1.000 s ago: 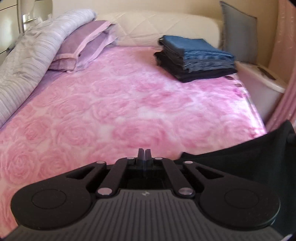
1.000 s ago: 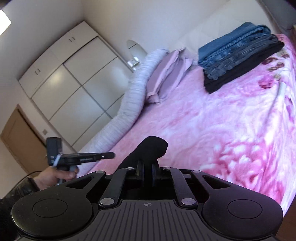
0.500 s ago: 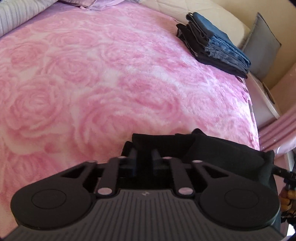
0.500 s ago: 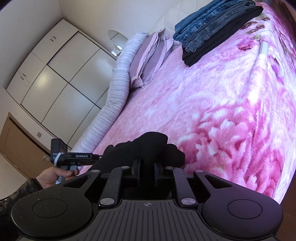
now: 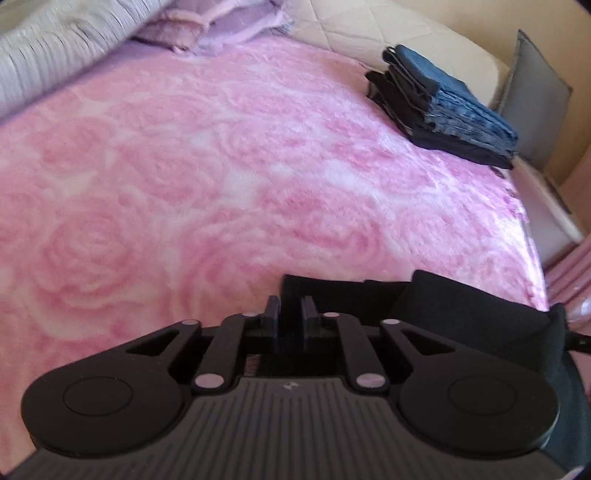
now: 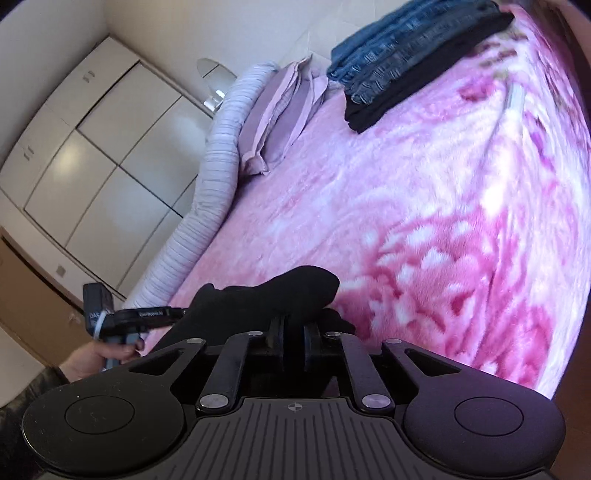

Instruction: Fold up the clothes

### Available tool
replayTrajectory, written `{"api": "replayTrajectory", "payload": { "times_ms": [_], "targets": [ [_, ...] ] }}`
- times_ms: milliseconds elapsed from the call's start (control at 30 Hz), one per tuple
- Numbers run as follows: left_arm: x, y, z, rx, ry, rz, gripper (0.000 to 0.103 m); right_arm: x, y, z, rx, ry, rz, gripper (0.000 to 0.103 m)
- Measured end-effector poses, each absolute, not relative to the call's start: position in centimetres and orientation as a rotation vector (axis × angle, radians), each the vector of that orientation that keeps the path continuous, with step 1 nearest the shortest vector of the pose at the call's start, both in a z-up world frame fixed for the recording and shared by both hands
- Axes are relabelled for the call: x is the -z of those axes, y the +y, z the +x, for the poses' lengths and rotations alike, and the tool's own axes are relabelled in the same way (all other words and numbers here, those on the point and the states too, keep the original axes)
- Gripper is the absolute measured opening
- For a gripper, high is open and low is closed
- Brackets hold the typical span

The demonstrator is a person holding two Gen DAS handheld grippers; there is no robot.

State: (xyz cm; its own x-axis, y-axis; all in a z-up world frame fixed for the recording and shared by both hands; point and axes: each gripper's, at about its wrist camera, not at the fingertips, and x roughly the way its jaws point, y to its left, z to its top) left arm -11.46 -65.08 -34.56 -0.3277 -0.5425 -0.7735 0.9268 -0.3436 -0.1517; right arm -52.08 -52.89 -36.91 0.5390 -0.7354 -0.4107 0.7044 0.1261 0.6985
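Pink rose-patterned blanket point(image 5: 229, 177) covers the whole bed under me. Against the cream quilted headboard point(image 5: 369, 33), at about one o'clock in my left wrist view, sits a stack of folded jeans and dark trousers point(image 5: 443, 110); the same stack shows at about one o'clock in my right wrist view. A grey cushion point(image 5: 532, 110) stands just beside the stack at two o'clock. Lilac pillows point(image 5: 207, 26) lie at twelve o'clock in the left view, touching a striped rolled duvet point(image 5: 55, 44) at ten o'clock. White wardrobe doors point(image 6: 99, 155) fill the nine to ten o'clock side of my right view.

My black garment point(image 5: 461, 314) is at the near edge of the bed, at about four o'clock in the left view, bunched up and stretched between my two tools. My left gripper point(image 5: 290, 317) has its fingers narrowly parted, with the black cloth running in between them; I cannot tell for sure whether they pinch it. My right gripper point(image 6: 293, 341) is closed down narrowly on a fold of the same garment, which humps up just above the fingertips at twelve o'clock. In the right view my left hand point(image 6: 99, 356) shows at eight o'clock, wrapped around the handle of the other tool, whose nose reaches into the black cloth.
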Motion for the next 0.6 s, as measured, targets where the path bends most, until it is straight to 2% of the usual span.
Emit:
{"api": "replayTrajectory", "payload": {
  "times_ms": [133, 200, 367, 433, 500, 600],
  "targets": [
    [31.8, -62.0, -11.9, 1.757, 0.473, 0.909, 0.013, 34.3, -51.1, -51.5, 1.109, 0.054, 0.909, 0.014],
    [30.6, -60.2, -12.0, 1.746, 0.408, 0.948, 0.013, 32.8, -49.6, -50.5, 1.112, 0.088, 0.852, 0.015],
    [28.7, -54.2, -13.2, 1.813, 0.292, 1.042, 0.015, 32.4, -47.1, -46.5, 1.035, 0.181, 0.789, 0.018],
    [28.3, -51.5, -14.0, 1.87, 0.232, 1.071, 0.021, 32.6, -46.5, -44.9, 1.005, 0.22, 0.774, 0.022],
    [29.0, -49.3, -14.5, 1.919, 0.205, 1.08, 0.027, 32.9, -45.8, -43.3, 0.974, 0.259, 0.759, 0.028],
    [31.1, -47.7, -14.7, 1.941, 0.221, 1.1, 0.027, 33.3, -44.8, -40.9, 0.928, 0.317, 0.735, 0.032]
  ]
}}
